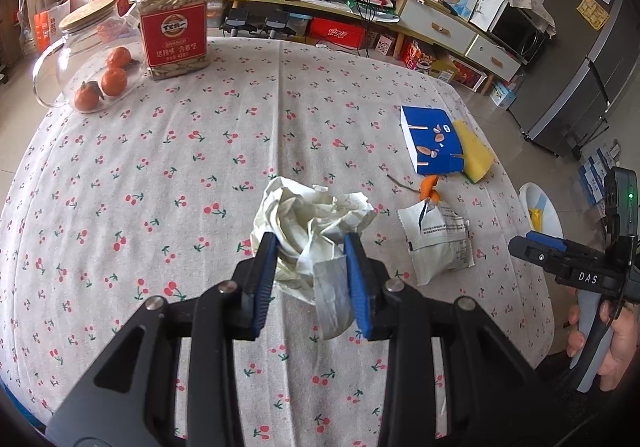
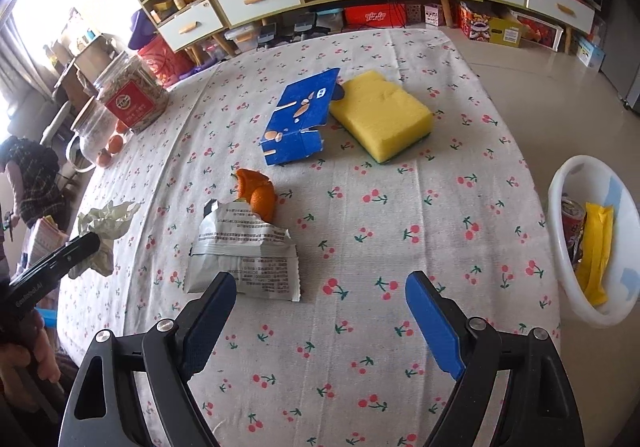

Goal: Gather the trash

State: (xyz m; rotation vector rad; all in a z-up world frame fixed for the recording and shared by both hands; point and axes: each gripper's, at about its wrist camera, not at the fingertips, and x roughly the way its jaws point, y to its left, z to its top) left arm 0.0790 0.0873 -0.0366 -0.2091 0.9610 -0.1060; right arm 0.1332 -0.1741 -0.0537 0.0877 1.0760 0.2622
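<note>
My left gripper [image 1: 310, 247] is shut on a crumpled white paper ball [image 1: 316, 223], held just above the cherry-print tablecloth [image 1: 160, 175]. The same ball [image 2: 108, 223] shows at the left of the right wrist view, in the left gripper's black fingers. My right gripper [image 2: 320, 287] stands open over the cloth, nothing between its blue pads. Just ahead of its left finger lies a white snack wrapper [image 2: 244, 259], with an orange peel [image 2: 258, 193] behind it. A torn blue carton [image 2: 300, 123] lies further back. A white bin [image 2: 592, 247] off the table's right edge holds a can and a yellow wrapper.
A yellow sponge [image 2: 384, 115] lies beside the blue carton. At the far left corner stand a red-labelled jar [image 1: 174, 19] and a glass pitcher [image 1: 88, 59] with oranges. Shelving and drawers line the wall behind. A person's hand [image 1: 612, 343] holds the right gripper's handle.
</note>
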